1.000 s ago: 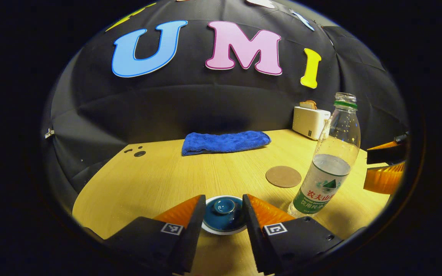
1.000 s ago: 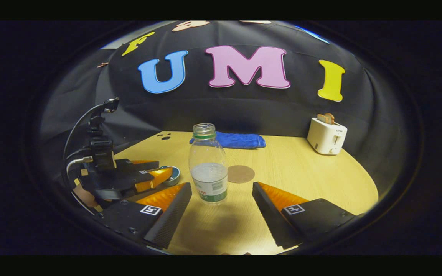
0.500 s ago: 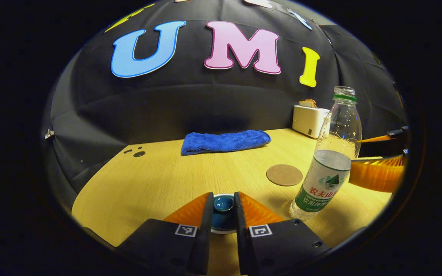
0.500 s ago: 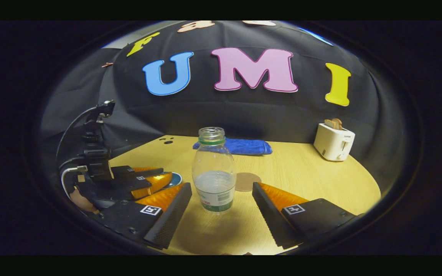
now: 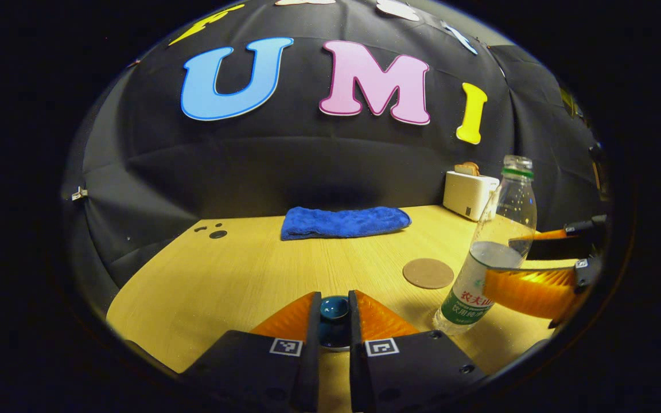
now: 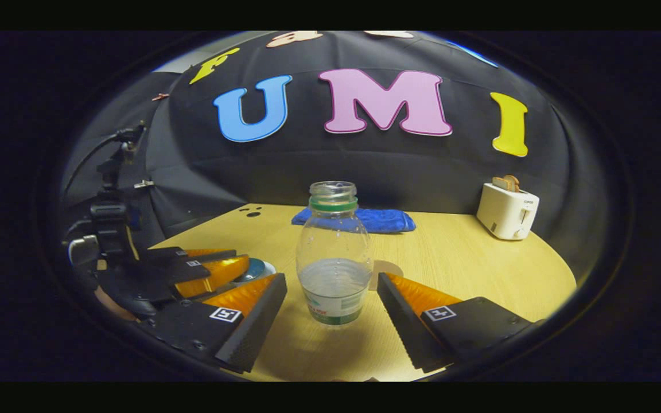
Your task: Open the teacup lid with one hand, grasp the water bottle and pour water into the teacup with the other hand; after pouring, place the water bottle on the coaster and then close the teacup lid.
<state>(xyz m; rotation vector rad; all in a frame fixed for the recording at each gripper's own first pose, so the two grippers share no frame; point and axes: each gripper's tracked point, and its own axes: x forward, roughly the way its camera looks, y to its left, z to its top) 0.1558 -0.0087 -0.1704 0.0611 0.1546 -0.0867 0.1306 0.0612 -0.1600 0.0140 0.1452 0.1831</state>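
In the left gripper view, your left gripper (image 5: pixel 334 312) had its fingers clenched on the knob of the dark blue glazed teacup lid (image 5: pixel 334 310), one finger pressed against each side at 6 o'clock. The lid sat over the white-rimmed teacup, low on the pale wooden table (image 5: pixel 238 269); whether it had lifted off the cup could not be told.

The clear plastic water bottle with the green neck ring (image 5: pixel 494 252) stood upright and uncapped at 4 o'clock from there, part full. Your right gripper (image 6: pixel 330 298) held its fingers released and wide, one on either side of the bottle's labelled lower body with a gap showing on both sides (nothing pressed it in the right gripper view).

The round brown coaster (image 5: pixel 428 273) lay flat on the table just beside the bottle, bare. At 12 o'clock, against the back of the table, lay a folded blue towel (image 5: pixel 345 222), and at 2 o'clock stood a small white toaster (image 5: pixel 469 194) with bread in its slots.
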